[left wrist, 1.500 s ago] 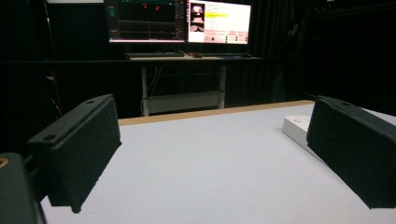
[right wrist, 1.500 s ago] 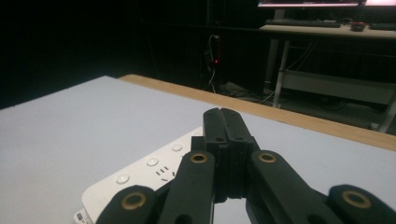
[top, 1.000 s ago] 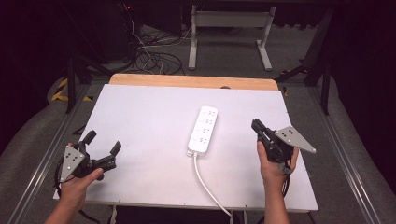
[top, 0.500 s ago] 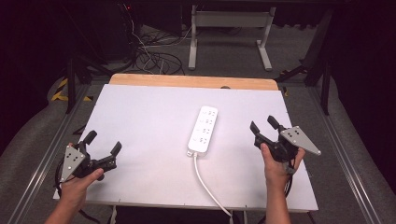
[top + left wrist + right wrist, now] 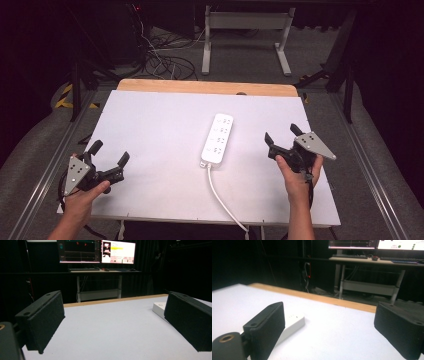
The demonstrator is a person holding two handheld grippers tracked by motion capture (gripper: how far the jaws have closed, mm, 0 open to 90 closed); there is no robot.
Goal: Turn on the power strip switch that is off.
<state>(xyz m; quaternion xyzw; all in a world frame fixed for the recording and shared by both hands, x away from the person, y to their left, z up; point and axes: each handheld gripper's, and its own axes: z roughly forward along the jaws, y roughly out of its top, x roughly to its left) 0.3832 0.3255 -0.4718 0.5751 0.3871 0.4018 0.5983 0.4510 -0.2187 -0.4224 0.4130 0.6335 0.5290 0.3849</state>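
Okay, both my left gripper (image 5: 107, 156) and right gripper (image 5: 281, 137) gape empty; power strip (image 5: 218, 139) at twelve o'clock sits untouched, nothing started.

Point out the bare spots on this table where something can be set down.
Widest bare patch: table between the left gripper and the power strip. A narrower strip lies between the power strip and the right gripper. Its cord crosses the near middle.
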